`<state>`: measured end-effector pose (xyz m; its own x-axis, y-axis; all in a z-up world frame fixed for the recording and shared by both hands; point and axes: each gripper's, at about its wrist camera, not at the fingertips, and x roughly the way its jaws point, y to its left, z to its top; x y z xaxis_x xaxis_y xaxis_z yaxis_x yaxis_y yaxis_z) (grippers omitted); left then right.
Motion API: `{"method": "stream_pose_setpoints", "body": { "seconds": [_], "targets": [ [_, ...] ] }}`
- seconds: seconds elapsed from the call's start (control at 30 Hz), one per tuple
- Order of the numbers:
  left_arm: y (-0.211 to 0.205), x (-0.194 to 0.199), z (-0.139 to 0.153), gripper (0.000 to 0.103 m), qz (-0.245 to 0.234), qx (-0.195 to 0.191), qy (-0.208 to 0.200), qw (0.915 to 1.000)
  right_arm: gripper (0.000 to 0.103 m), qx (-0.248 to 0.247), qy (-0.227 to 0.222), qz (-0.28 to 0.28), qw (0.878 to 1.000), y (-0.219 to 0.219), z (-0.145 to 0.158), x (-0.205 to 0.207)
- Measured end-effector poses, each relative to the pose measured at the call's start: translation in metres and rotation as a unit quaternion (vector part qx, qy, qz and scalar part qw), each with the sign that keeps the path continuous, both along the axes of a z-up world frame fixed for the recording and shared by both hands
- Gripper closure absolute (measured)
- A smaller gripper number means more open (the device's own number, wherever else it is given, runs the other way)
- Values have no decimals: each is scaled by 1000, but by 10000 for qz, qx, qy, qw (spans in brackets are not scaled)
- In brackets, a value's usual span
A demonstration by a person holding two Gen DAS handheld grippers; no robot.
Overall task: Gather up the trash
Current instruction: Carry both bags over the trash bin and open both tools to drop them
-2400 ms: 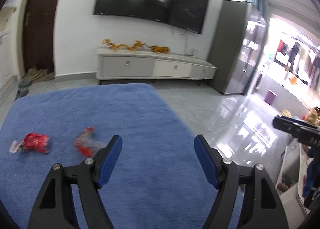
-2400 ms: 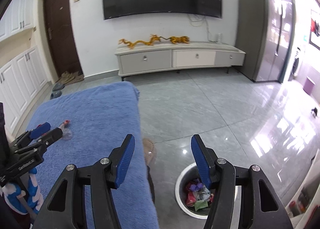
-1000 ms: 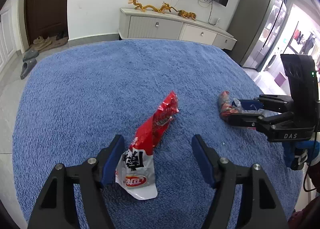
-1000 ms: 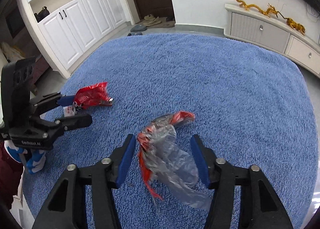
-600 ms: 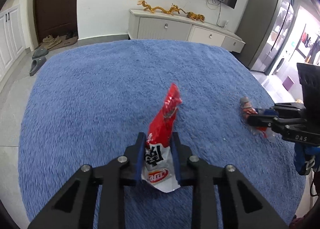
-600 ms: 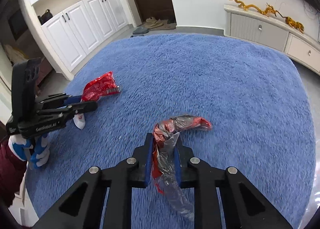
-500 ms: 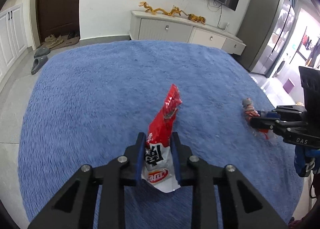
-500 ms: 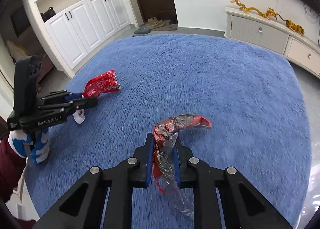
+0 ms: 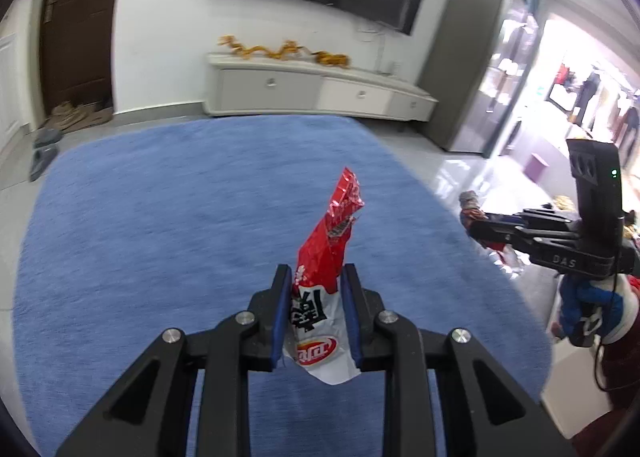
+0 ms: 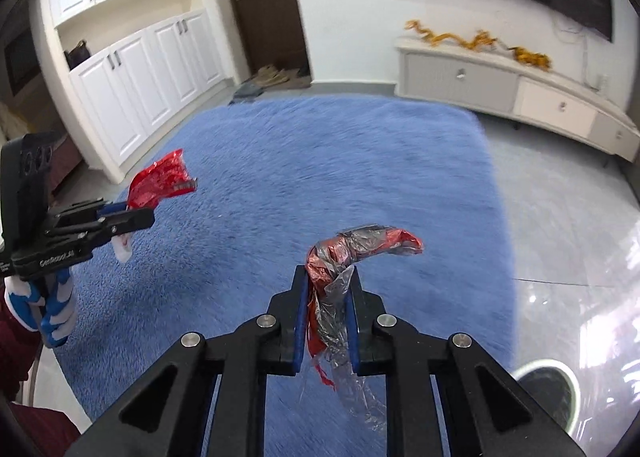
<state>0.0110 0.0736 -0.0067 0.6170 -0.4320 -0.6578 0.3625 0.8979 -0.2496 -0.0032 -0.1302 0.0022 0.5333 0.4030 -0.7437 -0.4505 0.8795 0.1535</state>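
Gripping two items, both now lifted off the blue rug [image 9: 160, 217]: left gripper [image 9: 316, 277] clamped on red-and-white snack bag [image 9: 324, 257]; right gripper [image 10: 326, 277] clamped on crumpled red-and-clear wrapper [image 10: 344, 257]. Both lay on the rug a second ago, between open jaws. Trash bin [image 10: 560, 385] off the rug's edge.

The left tongs [image 9: 315, 311] sit low in the middle, squeezed tight on a wrapper [image 9: 325, 257]. The right tongs [image 10: 327, 309] do too, pinching a crinkly wrapper [image 10: 344, 257].
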Motion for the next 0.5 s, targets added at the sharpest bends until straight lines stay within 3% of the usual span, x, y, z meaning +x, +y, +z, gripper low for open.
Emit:
{"method": "stream_pose_setpoints", "body": {
  "seconds": [0.3, 0.5],
  "targets": [
    [-133, 4, 42, 79, -1157, -185, -238, 9928, 87, -32, -474, -1089, 9929, -109, 32, -38],
    [-233, 17, 41, 79, -1938, -37, -76, 9810, 87, 54, -451, -2078, 9771, -201, 26, -54]
  ]
}}
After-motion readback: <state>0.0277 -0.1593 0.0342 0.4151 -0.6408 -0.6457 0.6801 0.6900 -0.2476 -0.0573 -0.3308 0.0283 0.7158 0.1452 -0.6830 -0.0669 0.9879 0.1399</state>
